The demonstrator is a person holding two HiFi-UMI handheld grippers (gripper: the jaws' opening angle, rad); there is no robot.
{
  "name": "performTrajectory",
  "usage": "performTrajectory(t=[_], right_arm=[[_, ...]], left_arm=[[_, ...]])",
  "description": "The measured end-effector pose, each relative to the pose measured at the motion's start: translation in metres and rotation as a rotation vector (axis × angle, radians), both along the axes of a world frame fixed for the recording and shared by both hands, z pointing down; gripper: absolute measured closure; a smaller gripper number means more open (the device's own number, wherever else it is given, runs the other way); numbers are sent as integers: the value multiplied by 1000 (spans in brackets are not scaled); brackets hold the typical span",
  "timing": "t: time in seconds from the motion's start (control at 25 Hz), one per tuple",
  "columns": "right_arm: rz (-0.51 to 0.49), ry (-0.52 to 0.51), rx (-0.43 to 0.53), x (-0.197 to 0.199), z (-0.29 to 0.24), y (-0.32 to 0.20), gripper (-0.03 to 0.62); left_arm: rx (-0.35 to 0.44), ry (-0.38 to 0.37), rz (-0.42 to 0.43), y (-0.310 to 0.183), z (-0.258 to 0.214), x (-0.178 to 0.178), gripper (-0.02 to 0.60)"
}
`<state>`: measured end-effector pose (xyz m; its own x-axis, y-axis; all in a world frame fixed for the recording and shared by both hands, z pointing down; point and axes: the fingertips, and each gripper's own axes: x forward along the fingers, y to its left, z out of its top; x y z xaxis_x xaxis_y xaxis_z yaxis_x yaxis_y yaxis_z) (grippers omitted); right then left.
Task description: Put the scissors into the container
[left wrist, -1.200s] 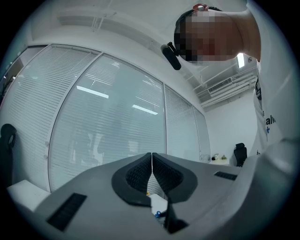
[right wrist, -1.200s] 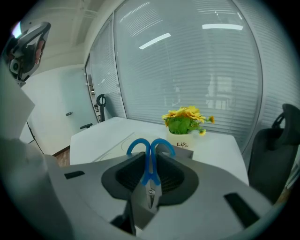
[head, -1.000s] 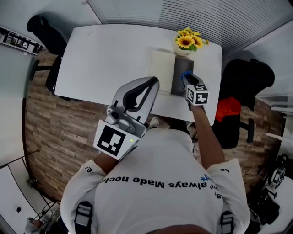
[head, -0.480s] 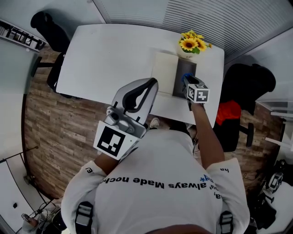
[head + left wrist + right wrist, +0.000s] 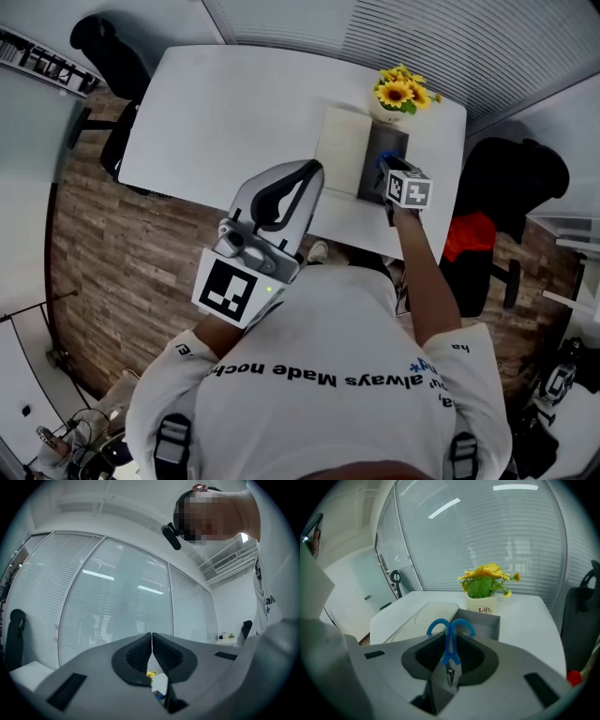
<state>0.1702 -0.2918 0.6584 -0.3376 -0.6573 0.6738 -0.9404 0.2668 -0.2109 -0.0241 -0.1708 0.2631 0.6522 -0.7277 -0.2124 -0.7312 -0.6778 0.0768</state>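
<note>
Blue-handled scissors (image 5: 450,641) stand clamped between the jaws of my right gripper (image 5: 450,656), handles pointing away from me toward the grey container (image 5: 480,623). In the head view the right gripper (image 5: 392,174) hovers over the near end of that dark open container (image 5: 382,155) on the white table. My left gripper (image 5: 305,170) is held up near my chest, away from the table, jaws shut with nothing between them; in its own view the left gripper (image 5: 152,641) points at the blinds.
A pot of yellow sunflowers (image 5: 401,95) (image 5: 485,588) stands just beyond the container. A cream lid or board (image 5: 341,150) lies left of it. Black office chairs (image 5: 506,192) flank the white table (image 5: 225,112).
The right gripper with the scissors has edged slightly further over the container. The left gripper has stayed where it was.
</note>
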Motion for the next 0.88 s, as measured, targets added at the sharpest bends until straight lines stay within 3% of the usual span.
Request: performTrajectory(t=[0.88], right_arm=[[49, -31, -90, -3, 25, -33, 503]], left_arm=[[-11, -8, -55, -23, 2, -13, 558]])
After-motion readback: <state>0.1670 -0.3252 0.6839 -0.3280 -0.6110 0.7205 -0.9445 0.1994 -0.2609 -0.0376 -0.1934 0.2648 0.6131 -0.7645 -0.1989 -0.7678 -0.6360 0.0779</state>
